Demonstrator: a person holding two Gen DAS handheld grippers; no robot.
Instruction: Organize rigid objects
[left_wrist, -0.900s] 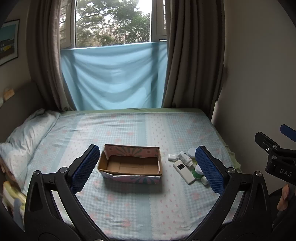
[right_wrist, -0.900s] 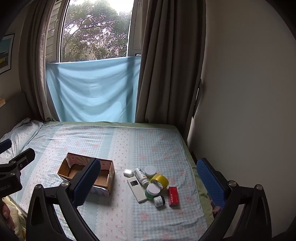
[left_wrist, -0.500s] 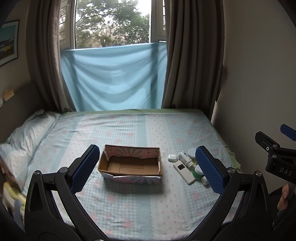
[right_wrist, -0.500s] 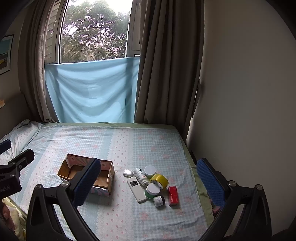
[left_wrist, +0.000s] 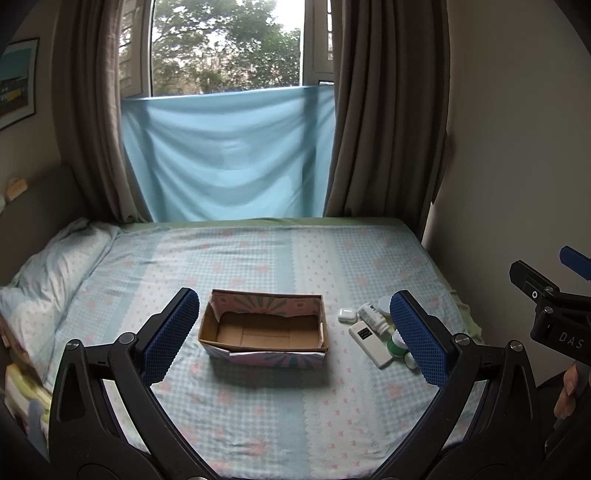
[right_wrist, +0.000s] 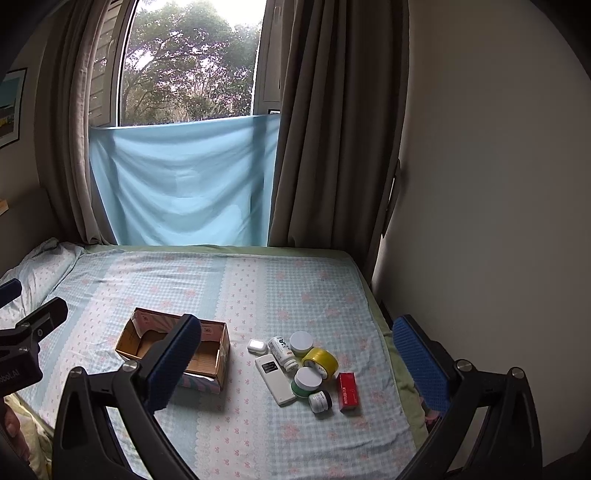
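Note:
An open cardboard box (left_wrist: 264, 332) (right_wrist: 212, 350) stands empty on the bed. To its right lies a cluster: a white remote (right_wrist: 275, 378) (left_wrist: 370, 343), a white earbud case (right_wrist: 256, 346), a white bottle (right_wrist: 282, 352), a yellow tape roll (right_wrist: 320, 363), a red box (right_wrist: 348, 391) and several small jars (right_wrist: 307, 381). My left gripper (left_wrist: 293, 338) is open and empty, held above the near side of the bed facing the box. My right gripper (right_wrist: 295, 363) is open and empty, held above the cluster.
The bed sheet (left_wrist: 258, 258) is checked light blue. A pillow (left_wrist: 51, 266) lies at the left. A wall (right_wrist: 480, 221) runs along the bed's right edge. Curtains (right_wrist: 332, 147) and a blue cloth (left_wrist: 225, 158) hang at the window behind.
Both grippers have barely moved; the views shift only slightly. Nothing was taken hold of or let go.

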